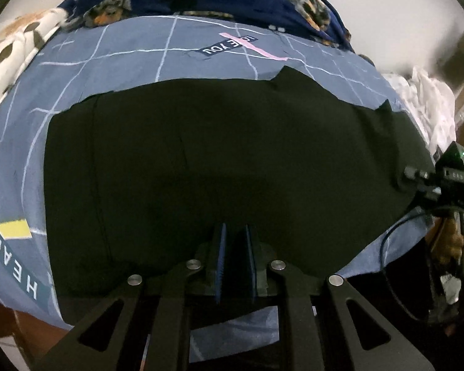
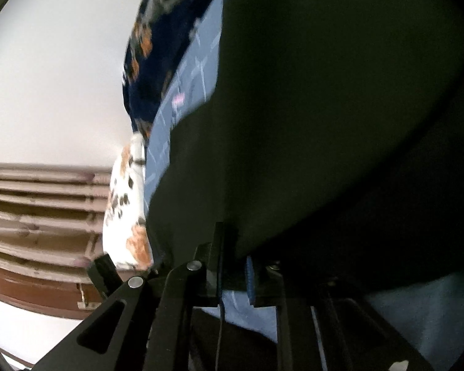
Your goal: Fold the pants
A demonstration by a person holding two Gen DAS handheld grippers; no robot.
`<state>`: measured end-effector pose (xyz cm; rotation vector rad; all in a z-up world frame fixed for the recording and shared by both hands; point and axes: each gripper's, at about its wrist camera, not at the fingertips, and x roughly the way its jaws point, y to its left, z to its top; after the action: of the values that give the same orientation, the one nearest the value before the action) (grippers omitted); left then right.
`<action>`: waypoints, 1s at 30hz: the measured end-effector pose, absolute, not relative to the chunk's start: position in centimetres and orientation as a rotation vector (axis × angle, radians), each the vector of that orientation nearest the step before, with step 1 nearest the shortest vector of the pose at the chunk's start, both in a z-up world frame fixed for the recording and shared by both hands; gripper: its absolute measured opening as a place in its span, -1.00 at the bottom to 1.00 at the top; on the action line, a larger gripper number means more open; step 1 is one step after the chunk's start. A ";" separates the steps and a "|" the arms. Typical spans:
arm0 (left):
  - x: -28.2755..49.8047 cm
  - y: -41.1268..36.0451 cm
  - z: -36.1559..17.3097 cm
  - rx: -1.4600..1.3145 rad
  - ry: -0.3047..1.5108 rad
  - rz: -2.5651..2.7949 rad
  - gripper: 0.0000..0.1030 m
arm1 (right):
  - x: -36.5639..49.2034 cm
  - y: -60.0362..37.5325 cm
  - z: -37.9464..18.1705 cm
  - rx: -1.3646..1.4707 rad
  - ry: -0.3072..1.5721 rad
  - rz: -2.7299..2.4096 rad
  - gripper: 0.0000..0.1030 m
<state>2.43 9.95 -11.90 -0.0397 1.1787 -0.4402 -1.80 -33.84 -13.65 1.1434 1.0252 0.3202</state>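
Both grippers, left gripper and right gripper, are pinching the black pants, lying partly folded on the bed; more folding is remaining.

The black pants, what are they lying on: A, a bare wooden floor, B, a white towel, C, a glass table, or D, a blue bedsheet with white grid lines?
D: the black pants are spread over a blue bedsheet crossed by white grid lines.

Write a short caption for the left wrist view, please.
Left gripper, jaws nearly closed, at the near edge of black pants spread on a blue sheet.
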 end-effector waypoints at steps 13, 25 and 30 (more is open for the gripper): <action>2.4 9.4 -11.9 -0.005 1.183 -0.409 -0.72 | -1.0 -59.2 -14.5 1.332 0.651 -0.073 -0.71; 2.5 9.2 -11.9 0.008 1.181 -0.407 -0.72 | -5.7 -63.4 -11.7 1.235 0.582 -0.188 -0.92; 2.5 9.5 -12.0 -0.013 1.179 -0.415 -0.72 | -11.2 -64.0 -12.7 1.278 0.585 -0.211 -0.93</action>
<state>2.48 9.53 -12.03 -0.0128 1.1788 -0.4154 -11.23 -64.03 -12.70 1.2777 0.5849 -0.2108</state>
